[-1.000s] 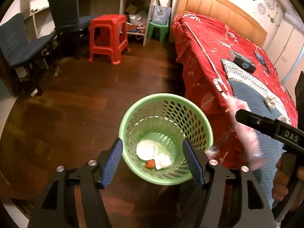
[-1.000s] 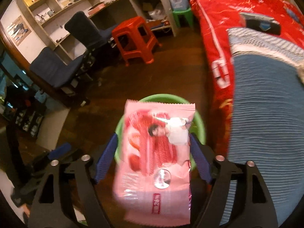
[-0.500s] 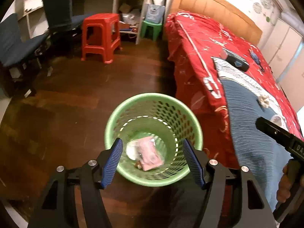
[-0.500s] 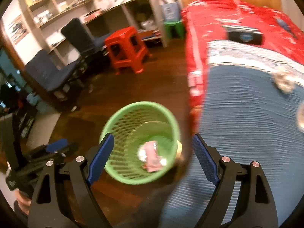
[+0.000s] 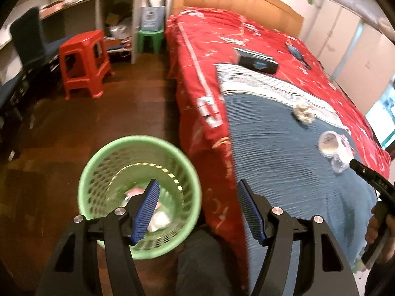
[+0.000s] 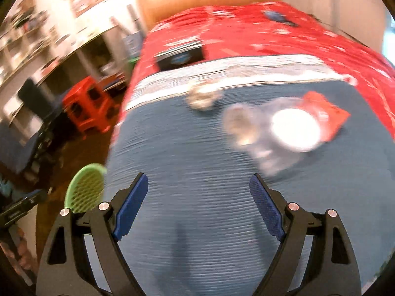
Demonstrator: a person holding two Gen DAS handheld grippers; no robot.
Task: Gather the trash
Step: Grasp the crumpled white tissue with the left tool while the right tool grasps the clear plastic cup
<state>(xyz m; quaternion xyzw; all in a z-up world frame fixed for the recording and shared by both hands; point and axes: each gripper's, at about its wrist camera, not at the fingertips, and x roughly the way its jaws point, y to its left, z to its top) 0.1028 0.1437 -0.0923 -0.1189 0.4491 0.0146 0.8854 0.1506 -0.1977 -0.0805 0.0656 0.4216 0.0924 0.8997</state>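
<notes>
The green basket (image 5: 98,172) stands on the wood floor beside the bed, and its rim (image 6: 85,190) shows at the lower left of the right wrist view. A pink packet (image 5: 134,192) and white scraps (image 5: 160,219) lie inside it. My left gripper (image 5: 198,190) hangs open and empty above the basket's right side and the bed edge. My right gripper (image 6: 198,180) is open and empty over the blue blanket (image 6: 197,148). Ahead of it lie a crumpled paper ball (image 6: 201,97), a white round lid (image 6: 295,128), clear plastic (image 6: 246,125) and a red wrapper (image 6: 325,113), all blurred.
The bed has a red cover (image 5: 209,49) with a black box (image 5: 256,60) on it. A red stool (image 5: 84,64), a green stool (image 5: 150,39), dark chairs and shelves stand at the far side of the floor. A hand holds the right gripper's handle (image 5: 380,224).
The right gripper let go of the pink packet, which now lies in the basket. It then swung right, away from the basket and over the bed. The left gripper also shifted right.
</notes>
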